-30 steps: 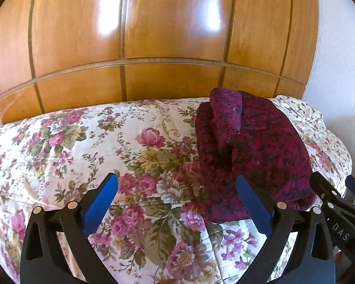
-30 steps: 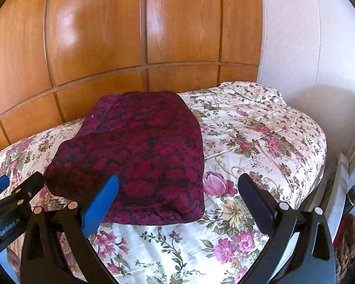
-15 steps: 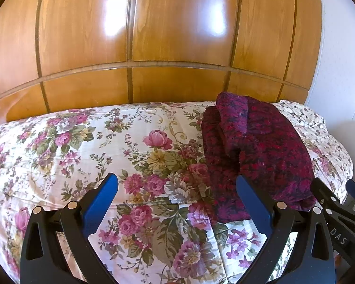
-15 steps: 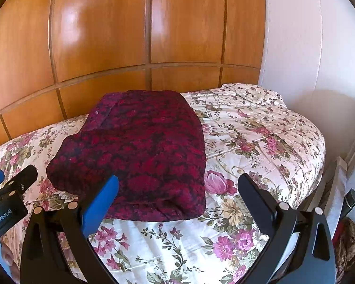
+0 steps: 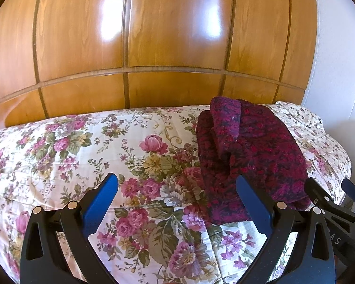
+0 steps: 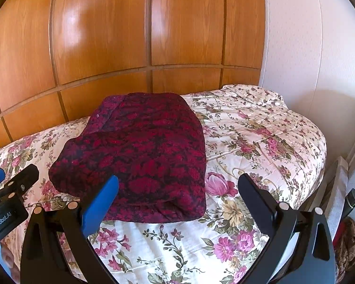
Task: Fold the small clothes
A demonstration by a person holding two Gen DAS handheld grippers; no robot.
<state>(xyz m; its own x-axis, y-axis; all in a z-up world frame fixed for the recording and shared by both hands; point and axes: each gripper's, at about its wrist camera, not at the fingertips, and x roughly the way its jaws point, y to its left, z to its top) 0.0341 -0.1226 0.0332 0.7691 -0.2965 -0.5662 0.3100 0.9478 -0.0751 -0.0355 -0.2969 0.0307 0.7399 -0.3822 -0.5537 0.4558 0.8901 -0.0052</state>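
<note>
On floral bedspread (image 6: 260,142), folded garment (image 6: 139,151), wooden wardrobe (image 6: 130,35) behind

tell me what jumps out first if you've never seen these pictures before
The dark red patterned garment catches the eye first, lying folded on the floral bedspread, toward the wooden panelled wall behind the bed. Next come the blue-padded grippers in the foreground: the left gripper and the right gripper both hang open above the bedspread, holding nothing.

Left gripper (image 5: 177,198) jaws spread wide, empty, right gripper (image 6: 177,200) jaws spread wide, empty, held side by side
</note>
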